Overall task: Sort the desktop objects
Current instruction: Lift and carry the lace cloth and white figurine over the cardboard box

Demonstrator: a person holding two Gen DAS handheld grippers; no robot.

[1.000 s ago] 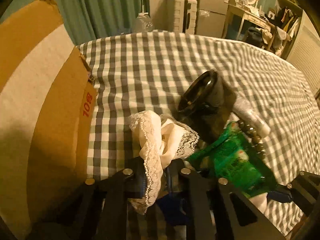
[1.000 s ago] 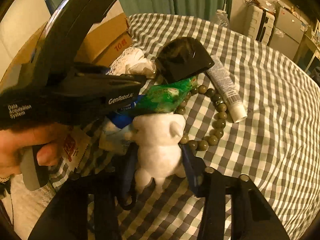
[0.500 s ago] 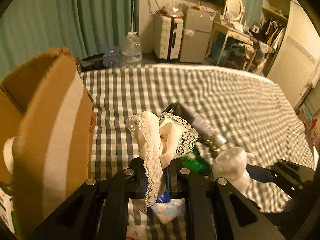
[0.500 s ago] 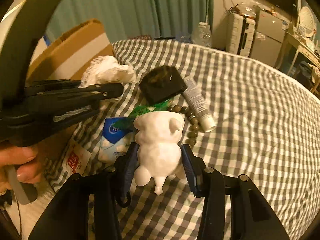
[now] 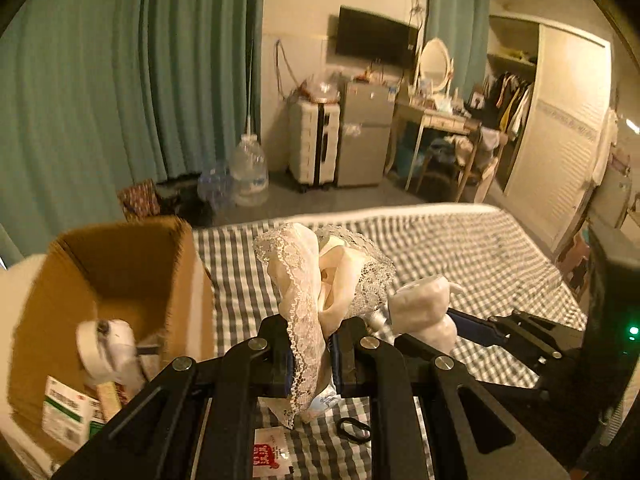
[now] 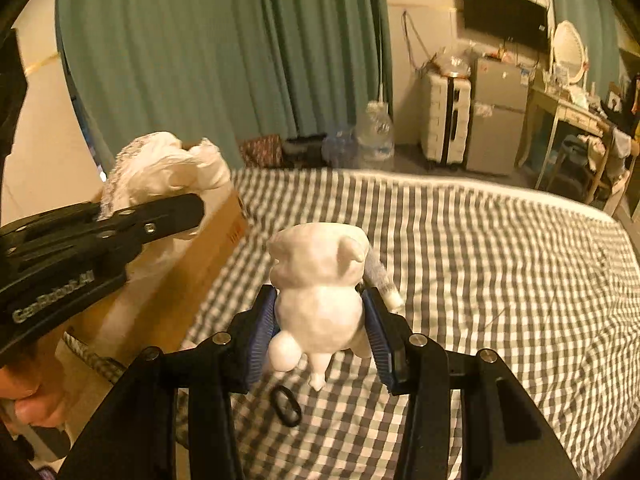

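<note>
**Both grippers loaded, held above the checked cloth**

Left wrist view only: the inside of the cardboard box [image 5: 116,280] is open to the camera, showing a white roll [image 5: 105,344] and a green-and-white carton [image 5: 66,412] at its near end. A red-and-white packet [image 5: 266,454] lies on the checked cloth [image 5: 460,248] under the gripper.

Right wrist view only: the box shows just its outer side [image 6: 188,276]; the person's hand [image 6: 28,392] grips the left tool's handle at the lower left edge. A tube [image 6: 380,276] lies on the cloth just behind the figurine.

Seen in both: a black ring [image 6: 285,404] on the cloth below the grippers.

Left gripper [image 5: 310,350]: jaws drawn close, pinching a cream lace cloth [image 5: 308,280], which bunches above the fingers and hangs below them, beside the box's open top.

Right gripper [image 6: 320,330]: blue pads [image 6: 262,332] spread only as wide as the white pig figurine [image 6: 320,284], clamping its body on both sides, clear of the cloth.
</note>
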